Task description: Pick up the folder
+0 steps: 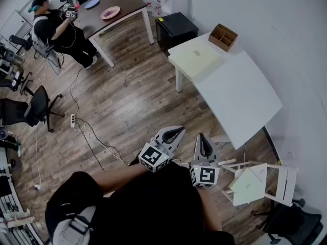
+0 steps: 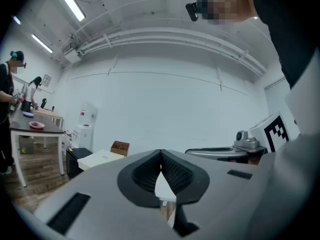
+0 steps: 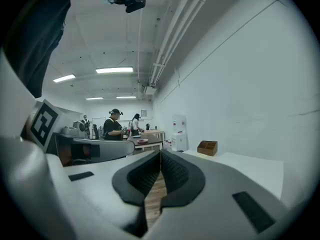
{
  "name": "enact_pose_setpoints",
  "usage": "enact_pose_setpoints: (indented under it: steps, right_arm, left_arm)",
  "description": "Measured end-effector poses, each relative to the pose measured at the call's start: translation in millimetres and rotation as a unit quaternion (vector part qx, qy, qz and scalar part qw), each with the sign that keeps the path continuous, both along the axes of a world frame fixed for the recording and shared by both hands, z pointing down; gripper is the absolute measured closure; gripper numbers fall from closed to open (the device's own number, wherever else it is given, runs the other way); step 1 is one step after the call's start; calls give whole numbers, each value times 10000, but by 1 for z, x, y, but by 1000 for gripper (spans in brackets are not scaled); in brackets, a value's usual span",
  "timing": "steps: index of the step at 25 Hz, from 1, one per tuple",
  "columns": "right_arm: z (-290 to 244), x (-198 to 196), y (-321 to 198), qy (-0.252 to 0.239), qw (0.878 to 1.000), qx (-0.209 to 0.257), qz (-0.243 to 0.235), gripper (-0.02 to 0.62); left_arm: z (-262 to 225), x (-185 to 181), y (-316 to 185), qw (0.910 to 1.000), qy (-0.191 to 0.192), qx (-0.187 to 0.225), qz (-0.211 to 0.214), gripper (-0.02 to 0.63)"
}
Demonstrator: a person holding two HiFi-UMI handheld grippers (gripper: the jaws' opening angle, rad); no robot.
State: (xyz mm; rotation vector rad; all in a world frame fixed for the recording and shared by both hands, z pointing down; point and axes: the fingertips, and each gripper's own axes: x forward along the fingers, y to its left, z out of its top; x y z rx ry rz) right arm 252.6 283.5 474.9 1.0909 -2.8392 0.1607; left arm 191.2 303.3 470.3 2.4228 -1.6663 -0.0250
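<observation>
A pale yellow folder (image 1: pixel 196 59) lies flat at the far end of the white table (image 1: pixel 240 93), next to a wooden organiser (image 1: pixel 223 37). In the left gripper view the folder (image 2: pixel 99 159) shows far off at the left. My left gripper (image 1: pixel 177 132) and right gripper (image 1: pixel 203 139) are held side by side close to my body, over the wood floor and short of the table's near corner. Both are shut with nothing between the pads. The left gripper (image 2: pixel 161 155) points toward the table; the right gripper (image 3: pixel 160 154) points along the floor beside it.
A white wooden chair (image 1: pixel 278 180) stands at the lower right with a pale flat sheet (image 1: pixel 249 185) on its seat. A black cabinet (image 1: pixel 175 28) sits past the table. Farther off are a dark table (image 1: pixel 122 1) with plates, a person (image 1: pixel 56 29), an office chair (image 1: pixel 30 108) and floor cables (image 1: pixel 84 131).
</observation>
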Motion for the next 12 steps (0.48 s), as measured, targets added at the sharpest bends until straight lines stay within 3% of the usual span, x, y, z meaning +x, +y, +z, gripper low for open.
enact_pose_setpoints:
  steps: [9, 12]
  right_arm:
    - [-1, -9, 7, -381, 9988, -53, -294, 560]
    - [4, -11, 16, -438, 9981, -148, -408, 560]
  left_arm:
    - [6, -5, 8, 9995, -146, -9, -279, 591]
    - [15, -7, 17, 9994, -19, -105, -335, 591]
